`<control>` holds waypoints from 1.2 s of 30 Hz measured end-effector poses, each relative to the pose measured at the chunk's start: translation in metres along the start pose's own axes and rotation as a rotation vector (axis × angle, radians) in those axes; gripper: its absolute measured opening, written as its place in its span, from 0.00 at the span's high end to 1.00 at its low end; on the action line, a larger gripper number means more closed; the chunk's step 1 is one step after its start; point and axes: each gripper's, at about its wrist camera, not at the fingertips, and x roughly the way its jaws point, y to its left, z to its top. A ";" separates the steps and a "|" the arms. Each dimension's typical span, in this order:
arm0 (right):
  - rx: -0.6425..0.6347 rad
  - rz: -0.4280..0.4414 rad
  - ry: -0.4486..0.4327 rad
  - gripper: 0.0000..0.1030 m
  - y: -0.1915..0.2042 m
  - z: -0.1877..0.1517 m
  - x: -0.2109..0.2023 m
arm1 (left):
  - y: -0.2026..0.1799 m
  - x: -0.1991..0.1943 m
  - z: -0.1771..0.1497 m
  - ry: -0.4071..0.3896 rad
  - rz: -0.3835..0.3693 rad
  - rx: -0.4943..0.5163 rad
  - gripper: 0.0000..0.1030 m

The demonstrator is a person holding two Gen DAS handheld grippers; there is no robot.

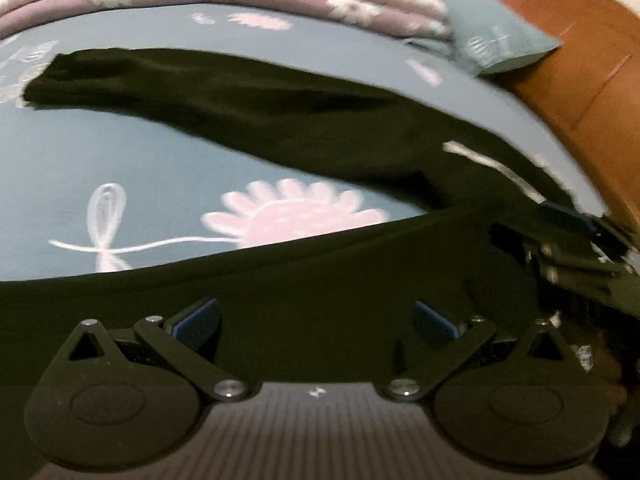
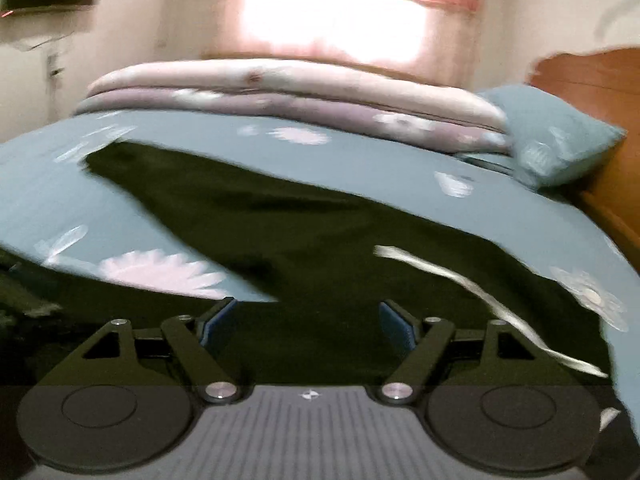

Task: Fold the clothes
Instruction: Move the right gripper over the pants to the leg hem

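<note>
A black garment [image 1: 304,128] lies spread on the teal flowered bed sheet [image 1: 120,176], one long part reaching to the far left. A white drawstring [image 1: 492,168] lies across its right side. My left gripper [image 1: 316,320] hangs just over the near black cloth, its blue-padded fingers [image 1: 196,320] wide apart and nothing pinched between them. In the right wrist view, the same garment [image 2: 312,232] and drawstring [image 2: 460,280] lie below my right gripper [image 2: 308,322], which is open with only flat cloth under the gap. The right gripper [image 1: 572,248] also shows at the right edge of the left wrist view.
Folded pink and lilac quilts [image 2: 288,96] are stacked at the far side of the bed. A teal pillow [image 2: 556,140] leans beside them. The brown wooden headboard [image 1: 580,72] runs along the right. Behind the bed hangs a bright curtained window [image 2: 344,12].
</note>
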 end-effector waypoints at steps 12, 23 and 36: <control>0.650 -0.012 0.116 0.21 -0.173 -0.044 -0.007 | -0.026 0.015 -0.014 0.031 0.032 0.103 0.01; 0.673 -0.092 0.091 0.16 -0.178 -0.044 -0.005 | -0.027 0.012 -0.018 0.027 0.036 0.127 0.01; 0.567 -0.127 0.180 0.08 -0.151 -0.040 0.009 | -0.024 0.012 -0.016 0.019 0.022 0.104 0.01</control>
